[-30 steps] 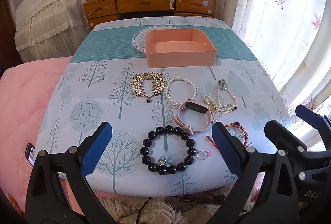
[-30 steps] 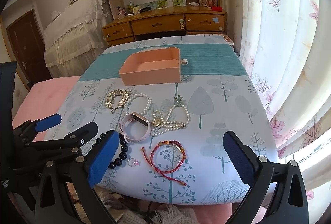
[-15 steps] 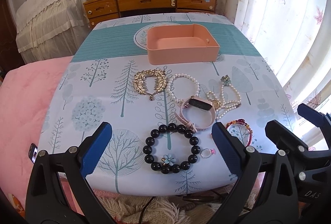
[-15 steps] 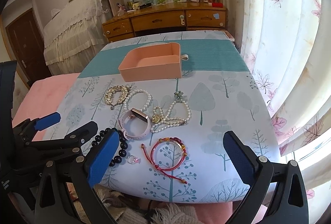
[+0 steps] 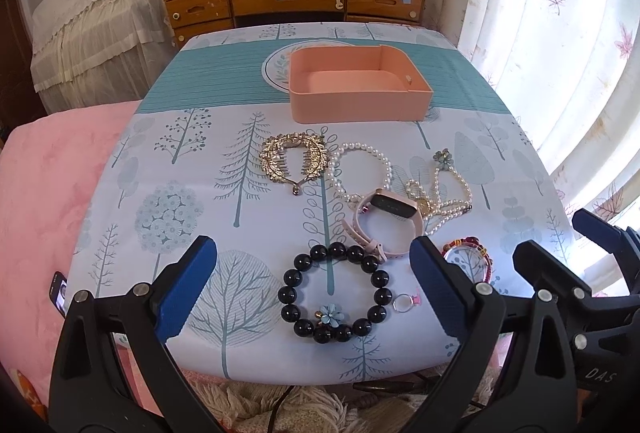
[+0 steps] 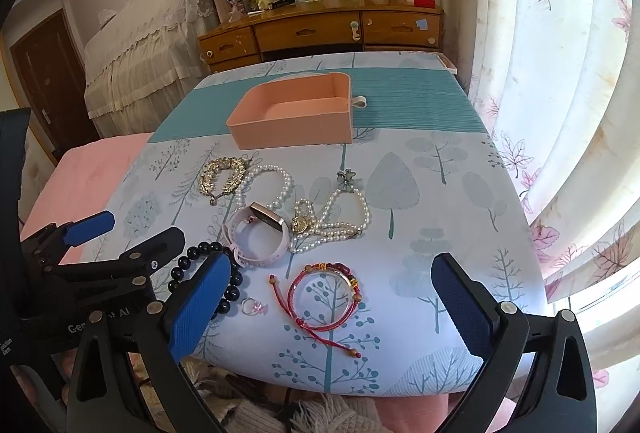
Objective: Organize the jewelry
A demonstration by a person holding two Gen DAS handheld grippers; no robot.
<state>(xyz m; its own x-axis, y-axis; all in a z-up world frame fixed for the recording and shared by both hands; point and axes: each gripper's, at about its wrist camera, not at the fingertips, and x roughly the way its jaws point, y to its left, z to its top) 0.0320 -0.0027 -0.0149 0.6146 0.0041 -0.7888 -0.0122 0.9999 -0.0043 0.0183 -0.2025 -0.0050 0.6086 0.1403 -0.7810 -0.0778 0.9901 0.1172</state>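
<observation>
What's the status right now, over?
Left claw and right claw open, holding nothing. Jewelry, including black bead bracelet and red cord bracelet, on tablecloth; pink tray empty. Path clear.

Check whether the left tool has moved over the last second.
Yes. The left tool has advanced toward the pink rectangular tray; the black bead bracelet now lies between its open fingers.
</observation>
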